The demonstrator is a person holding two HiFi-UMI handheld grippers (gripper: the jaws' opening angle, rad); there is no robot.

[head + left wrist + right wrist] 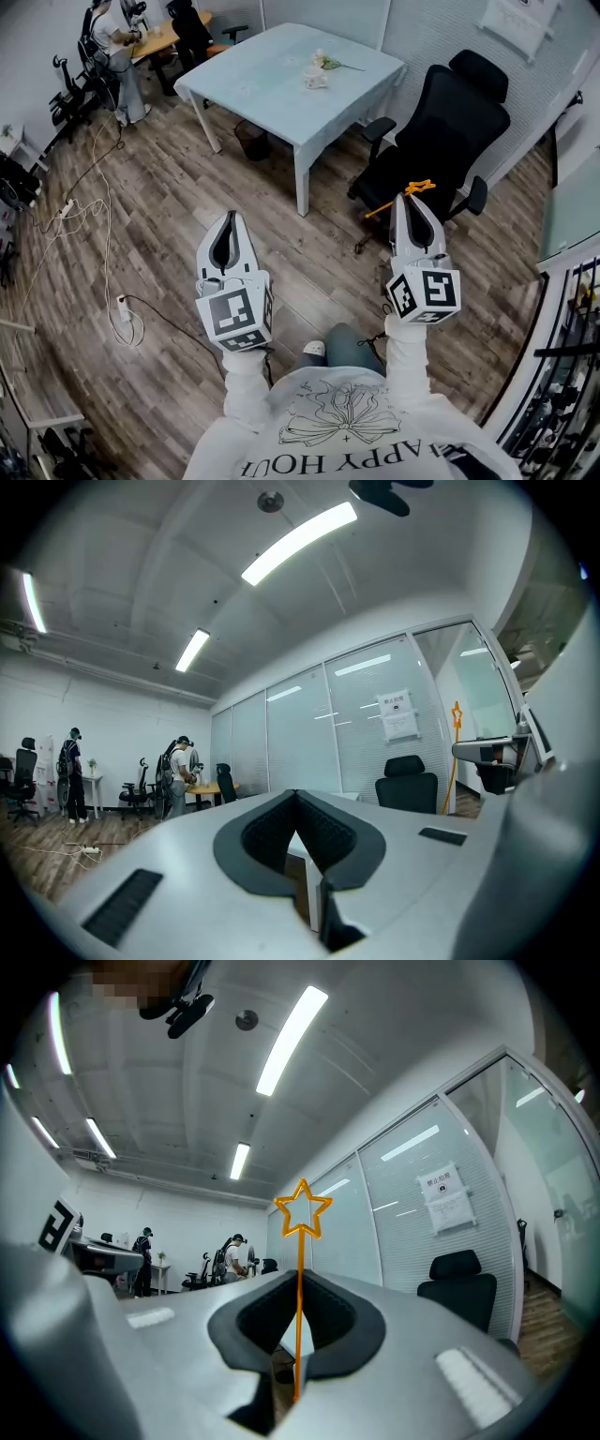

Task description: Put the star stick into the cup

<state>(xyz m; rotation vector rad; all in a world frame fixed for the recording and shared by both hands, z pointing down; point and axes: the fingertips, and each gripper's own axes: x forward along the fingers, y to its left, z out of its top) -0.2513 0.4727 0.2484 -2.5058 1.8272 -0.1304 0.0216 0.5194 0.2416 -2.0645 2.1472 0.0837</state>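
Your right gripper (403,200) has the star stick (419,187) pinched between its jaws, and the right gripper view confirms it: the pads close on the thin orange shaft and the star stands well clear above the tips. In the head view the stick runs across the jaws rather than along them, star end toward the upper right and tail end poking out lower left.

Your left gripper (228,220) sits at lower left of centre with its jaws shut tip to tip on nothing.

Now the cup (313,80). It's the small pale thing up at top centre, on the light counter (272,84), too small from here to read its opening. It's well apart from both grippers, with open floor between. From the right jaws it lies up and to the left of the frame.

The black office chair (441,131) stands right of the counter, up beyond your right gripper. I'd say you have to close on the counter first, steering left of that chair.

The stick's axis is the thing to watch. My read is that the tail end has to point down at the cup's mouth, so expect to roll that right wrist.
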